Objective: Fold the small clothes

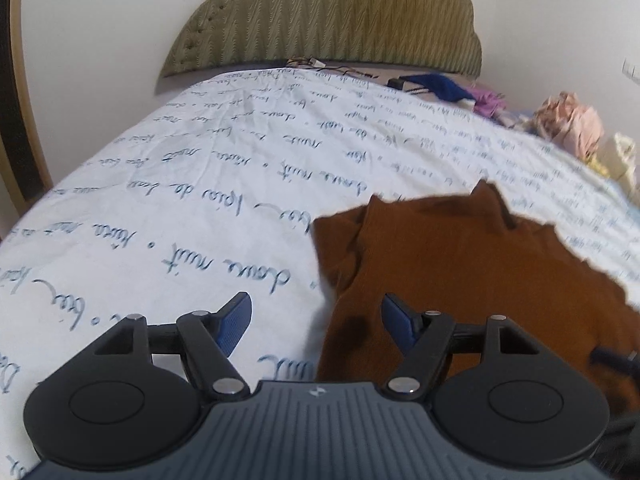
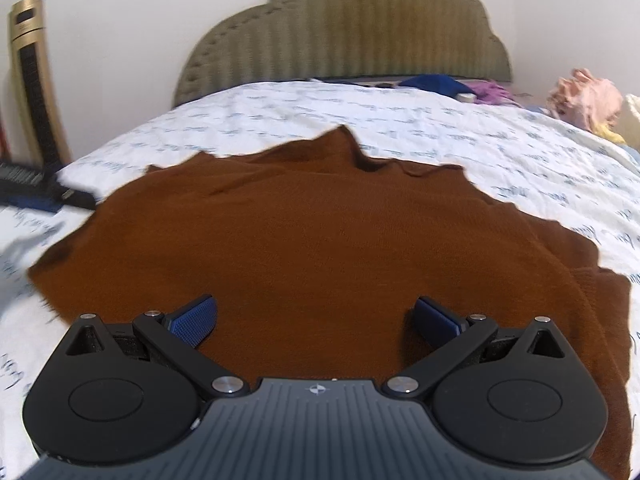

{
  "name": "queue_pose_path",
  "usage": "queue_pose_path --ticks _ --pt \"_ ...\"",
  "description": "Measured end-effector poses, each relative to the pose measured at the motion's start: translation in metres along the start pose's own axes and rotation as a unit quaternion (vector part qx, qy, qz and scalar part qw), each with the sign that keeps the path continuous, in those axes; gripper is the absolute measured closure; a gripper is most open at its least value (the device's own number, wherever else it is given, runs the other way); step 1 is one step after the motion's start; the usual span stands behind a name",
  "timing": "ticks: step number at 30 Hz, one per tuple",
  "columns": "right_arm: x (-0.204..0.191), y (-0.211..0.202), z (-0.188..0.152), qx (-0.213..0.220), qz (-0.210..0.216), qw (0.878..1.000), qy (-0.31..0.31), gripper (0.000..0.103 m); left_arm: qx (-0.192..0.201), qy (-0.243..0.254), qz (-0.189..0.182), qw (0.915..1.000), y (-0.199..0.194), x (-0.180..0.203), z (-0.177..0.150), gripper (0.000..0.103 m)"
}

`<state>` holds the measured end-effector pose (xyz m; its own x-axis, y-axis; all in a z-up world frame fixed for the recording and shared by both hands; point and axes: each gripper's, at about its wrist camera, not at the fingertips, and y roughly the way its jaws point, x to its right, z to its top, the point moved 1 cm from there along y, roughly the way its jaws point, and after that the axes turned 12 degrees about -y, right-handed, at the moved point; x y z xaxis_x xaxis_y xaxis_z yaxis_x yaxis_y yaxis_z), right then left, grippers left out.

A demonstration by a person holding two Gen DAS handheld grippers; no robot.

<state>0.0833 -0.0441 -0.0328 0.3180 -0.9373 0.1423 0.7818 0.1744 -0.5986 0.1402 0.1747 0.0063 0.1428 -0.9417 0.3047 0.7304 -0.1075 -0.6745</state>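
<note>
A wide bed (image 1: 168, 184) fills both views, covered by a white sheet printed with lines of blue handwriting, with a padded olive headboard (image 2: 344, 36) standing against the pale wall behind it. On the sheet lies the brown knit garment (image 2: 304, 240), spread mostly flat with its far edge crumpled into a couple of raised points. In the right wrist view it takes up the middle of the bed and runs under the gripper, its near right corner doubled over into a thicker fold. In the left wrist view the same garment (image 1: 472, 272) sits right of centre, its left edge running down between the two fingers. At the far right of the bed is a small heap of other clothes (image 1: 572, 124), pink, purple and blue, well apart from the brown piece. A gold tower fan (image 2: 34, 80) stands by the wall at the left. The right gripper (image 2: 316, 320) hangs over the brown cloth with its jaws wide apart; both blue pads are above fabric, and nothing is pinched between them. The left gripper (image 1: 316, 316) also has its jaws spread with nothing clamped: its right pad sits over the garment's left edge, its left pad over bare sheet.
</note>
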Motion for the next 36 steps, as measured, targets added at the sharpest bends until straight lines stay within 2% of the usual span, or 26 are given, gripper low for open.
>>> queue_pose_path --ticks 3,9,12,15,19,22,25,27,30,34,35,36 --pt "-0.018 -0.005 0.005 0.003 0.016 0.999 -0.031 0.000 -0.023 -0.016 -0.037 0.9989 0.011 0.000 0.011 0.024" --pt "-0.066 -0.020 0.010 0.008 0.052 0.990 -0.130 0.000 -0.090 -0.076 -0.088 0.9891 0.048 -0.013 0.029 0.024" --pt "-0.082 -0.022 0.008 0.002 0.054 0.984 -0.170 0.000 -0.126 -0.120 -0.126 0.9768 0.066 -0.027 0.035 0.024" --pt "-0.098 -0.019 0.005 -0.001 0.020 0.978 -0.209 0.000 -0.158 -0.167 -0.164 0.9594 0.084 -0.039 0.039 0.024" --pt "-0.114 -0.013 0.003 0.003 -0.020 0.972 -0.236 0.000 -0.181 -0.208 -0.210 0.9380 0.107 -0.048 0.042 0.021" --pt "-0.127 -0.006 0.004 0.006 -0.052 0.964 -0.261 0.000 -0.194 -0.213 -0.237 0.9278 0.121 -0.045 0.046 0.021" --pt "-0.137 0.003 0.008 0.010 -0.084 0.955 -0.283 0.000 -0.203 -0.194 -0.245 0.9278 0.134 -0.031 0.049 0.021" --pt "-0.143 0.011 0.014 0.012 -0.098 0.952 -0.290 0.000 -0.205 -0.178 -0.251 0.9292 0.139 -0.021 0.050 0.017" --pt "-0.147 0.023 0.020 0.017 -0.109 0.950 -0.293 0.001 -0.202 -0.161 -0.251 0.9328 0.147 -0.011 0.055 0.016" --pt "-0.151 0.035 0.026 0.030 -0.114 0.946 -0.302 0.003 -0.197 -0.165 -0.240 0.9362 0.154 -0.006 0.060 0.017" --pt "-0.152 0.036 0.027 0.033 -0.108 0.946 -0.305 0.007 -0.195 -0.159 -0.234 0.9391 0.154 -0.003 0.061 0.018" --pt "-0.152 0.037 0.028 0.036 -0.096 0.946 -0.306 0.016 -0.192 -0.149 -0.228 0.9428 0.153 0.000 0.060 0.018"
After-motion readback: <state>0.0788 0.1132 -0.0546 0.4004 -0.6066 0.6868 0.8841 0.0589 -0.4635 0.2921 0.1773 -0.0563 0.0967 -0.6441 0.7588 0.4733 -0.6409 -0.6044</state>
